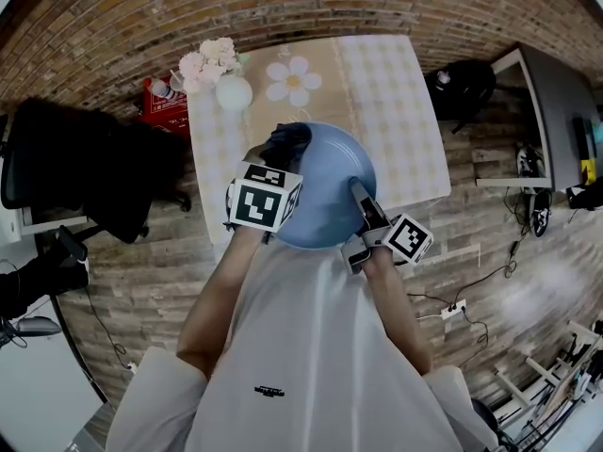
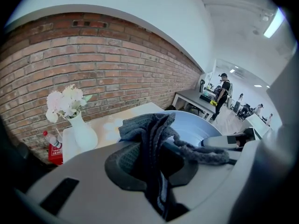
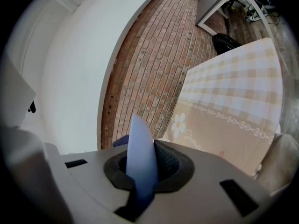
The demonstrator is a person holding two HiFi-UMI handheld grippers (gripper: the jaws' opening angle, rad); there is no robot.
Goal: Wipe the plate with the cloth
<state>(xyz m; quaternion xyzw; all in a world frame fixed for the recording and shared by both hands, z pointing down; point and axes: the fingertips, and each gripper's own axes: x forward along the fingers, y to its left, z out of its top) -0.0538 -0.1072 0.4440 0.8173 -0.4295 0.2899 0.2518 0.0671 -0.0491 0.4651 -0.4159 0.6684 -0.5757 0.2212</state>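
Observation:
A light blue plate [image 1: 325, 182] is held up above the table, with my right gripper [image 1: 362, 199] shut on its right rim. In the right gripper view the plate [image 3: 139, 153] stands edge-on between the jaws of the right gripper [image 3: 142, 174]. A dark grey cloth [image 1: 285, 142] is bunched in my left gripper [image 1: 281, 154], which is shut on it at the plate's upper left. In the left gripper view the cloth [image 2: 148, 133] hangs out of my left gripper [image 2: 154, 169] and lies against the plate [image 2: 198, 130].
The table [image 1: 396, 111] has a beige checked cover with a daisy print. A white vase of flowers [image 1: 232, 90] stands at its far left corner, with a red pack [image 1: 158, 97] beyond. A black chair [image 1: 89, 168] is to the left and a dark bag [image 1: 462, 85] to the right.

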